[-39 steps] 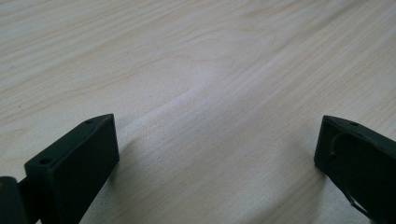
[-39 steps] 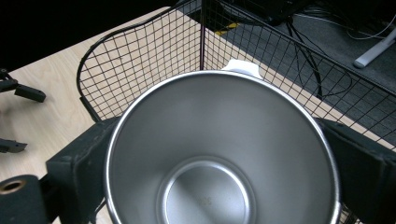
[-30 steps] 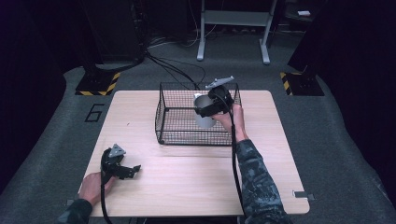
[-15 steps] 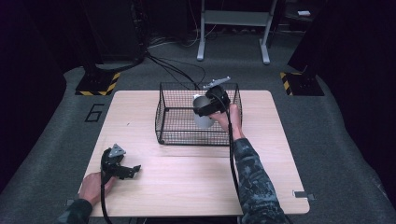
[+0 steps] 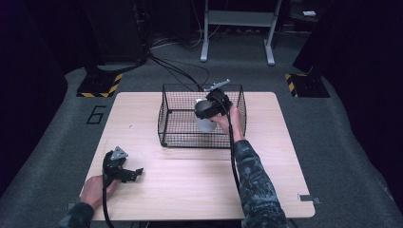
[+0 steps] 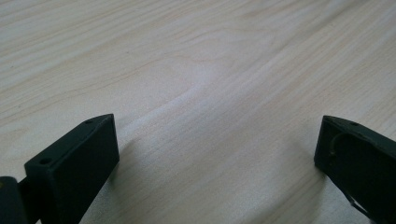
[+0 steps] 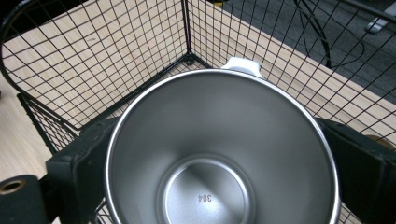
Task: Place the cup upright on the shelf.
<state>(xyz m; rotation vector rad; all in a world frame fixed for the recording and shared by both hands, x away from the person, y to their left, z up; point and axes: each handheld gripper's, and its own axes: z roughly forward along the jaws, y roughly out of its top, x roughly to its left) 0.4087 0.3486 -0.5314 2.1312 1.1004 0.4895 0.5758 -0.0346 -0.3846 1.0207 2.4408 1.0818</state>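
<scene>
Right gripper (image 7: 219, 158): jaws pinched a steel cup (image 7: 219, 154) by its outer wall, one jaw on each side, open mouth toward the camera ("304" stamped in its base). Cup was held within the black wire basket (image 5: 173, 118), which stood on the far half of the wooden bench (image 5: 280, 156). Left gripper (image 6: 215, 154): jaws spread wide, holding nothing, low over bare bench near the front left corner.

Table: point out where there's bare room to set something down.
Bare wood lies between the wire basket and the table's near edge, right of the left gripper. Strips flank the basket. The right gripper and steel cup crowd the basket.
</scene>
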